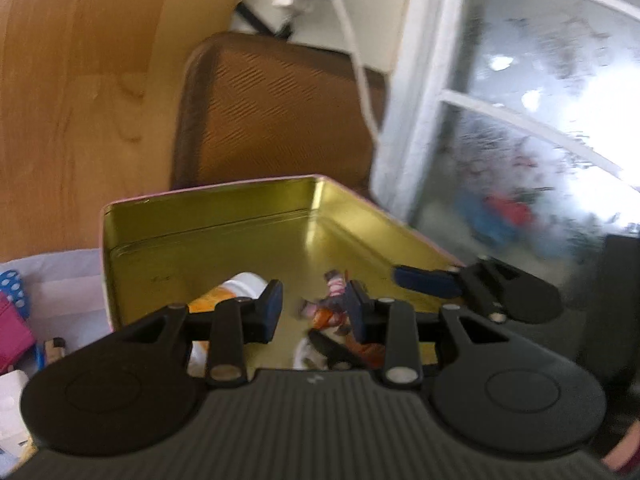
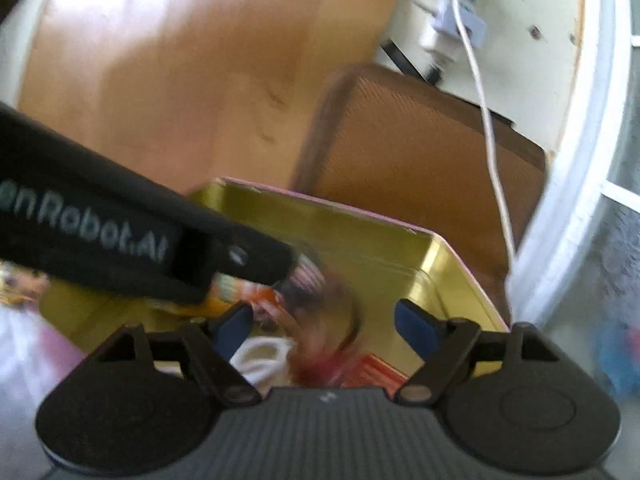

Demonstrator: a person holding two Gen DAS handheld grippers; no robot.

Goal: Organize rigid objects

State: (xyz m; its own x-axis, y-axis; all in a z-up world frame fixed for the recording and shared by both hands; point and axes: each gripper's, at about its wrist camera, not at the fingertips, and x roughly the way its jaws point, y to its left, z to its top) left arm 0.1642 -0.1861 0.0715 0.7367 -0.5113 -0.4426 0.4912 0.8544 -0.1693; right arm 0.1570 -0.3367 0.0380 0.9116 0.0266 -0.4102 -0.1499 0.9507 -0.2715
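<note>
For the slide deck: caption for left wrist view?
Open left gripper poised over gold tin holding small items.

Pale grey lettering is showing on the black body of the left hand-held gripper (image 2: 296,276) in the right wrist view, partly cut off, reading "enRobot.AI". Nothing else is reading clearly.
</note>
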